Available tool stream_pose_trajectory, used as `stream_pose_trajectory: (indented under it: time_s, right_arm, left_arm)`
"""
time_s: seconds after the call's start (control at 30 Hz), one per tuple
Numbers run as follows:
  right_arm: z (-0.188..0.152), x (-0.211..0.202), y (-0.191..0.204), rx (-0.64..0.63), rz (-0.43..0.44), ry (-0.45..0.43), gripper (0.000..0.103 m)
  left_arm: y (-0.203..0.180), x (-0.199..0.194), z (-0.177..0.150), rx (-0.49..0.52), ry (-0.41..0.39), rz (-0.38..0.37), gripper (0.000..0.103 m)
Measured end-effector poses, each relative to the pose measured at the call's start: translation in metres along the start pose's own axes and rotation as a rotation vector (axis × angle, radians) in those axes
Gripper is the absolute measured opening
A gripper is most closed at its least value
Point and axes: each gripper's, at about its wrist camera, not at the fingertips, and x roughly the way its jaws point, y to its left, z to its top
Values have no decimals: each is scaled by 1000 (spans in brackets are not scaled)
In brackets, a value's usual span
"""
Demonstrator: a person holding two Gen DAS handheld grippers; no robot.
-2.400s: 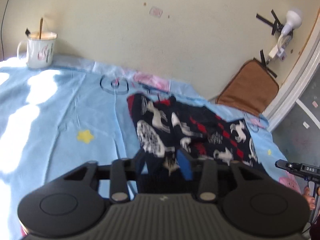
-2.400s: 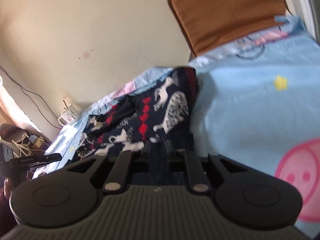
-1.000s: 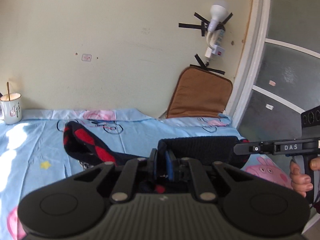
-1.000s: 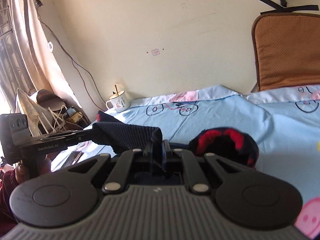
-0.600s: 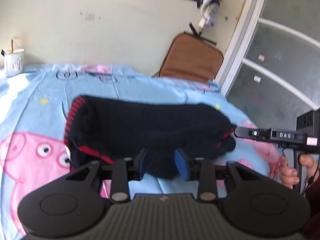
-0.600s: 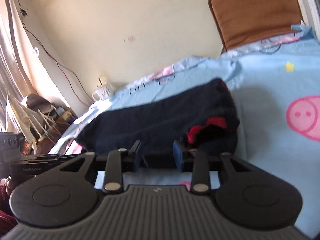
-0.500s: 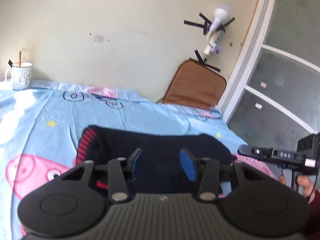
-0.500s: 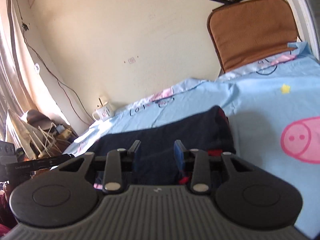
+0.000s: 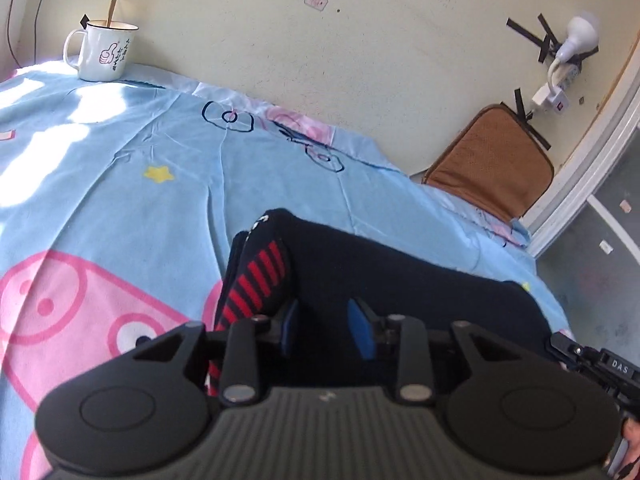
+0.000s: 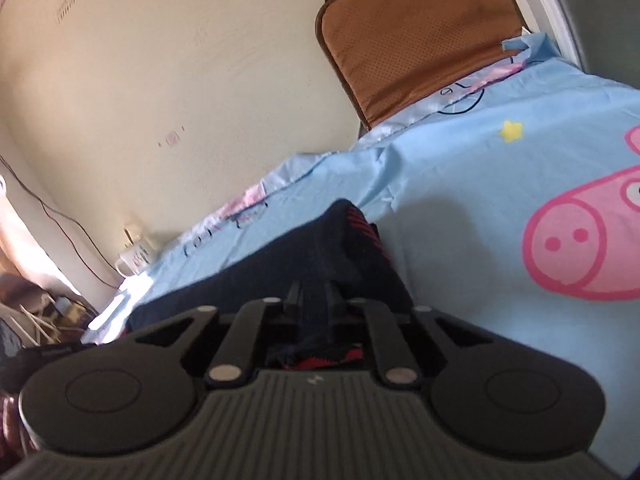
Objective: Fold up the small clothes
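Left tool (image 9: 326, 330) — apparently astride sweater (image 9: 400, 280) edge — bedsheet (image 9: 120, 184) beyond.

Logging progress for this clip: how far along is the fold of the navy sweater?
Done: the navy sweater lies doubled over on the Peppa Pig sheet, with its red-striped edge showing. In hand: the fingers of both grippers have just been closing with knit between them. The left gripper is not pinching yet; for the right gripper it is unclear. Left: probably another fold to make it compact.

bare blue sheet (image 9: 168, 216) lies open beyond the sweater (image 9: 400, 280); only the mug (image 9: 105, 53) stands by the wall.
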Motion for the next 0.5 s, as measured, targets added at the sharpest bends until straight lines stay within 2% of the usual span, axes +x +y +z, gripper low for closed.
stream_pose_trajectory:
  time_s: [0.07,0.1,0.23,0.33,0.43,0.5]
  right_arm:
    - [3,-16,-2,32,-20,-65,67]
    - [3,-21,-6,48,-27,-86,70]
    - [-1,-17,-30,239,17,-37,70]
    - [-12,-14,-40,322,19,8,71]
    - [-18,-9,-41,326,8,32,68]
    - [-17,-1,-32,276,6,59,68]
  left_arm:
    - [-13,-7,5,25,-41,-37,42]
    - [-21,-8,7,37,-47,-58,44]
    - [-59,16,9,97,3,-176,47]
    - [-77,43,6,114,67,-211,47]
    - [-77,75,-5,88,149,-204,43]
    - [-79,78,-13,155,107,-164,28]
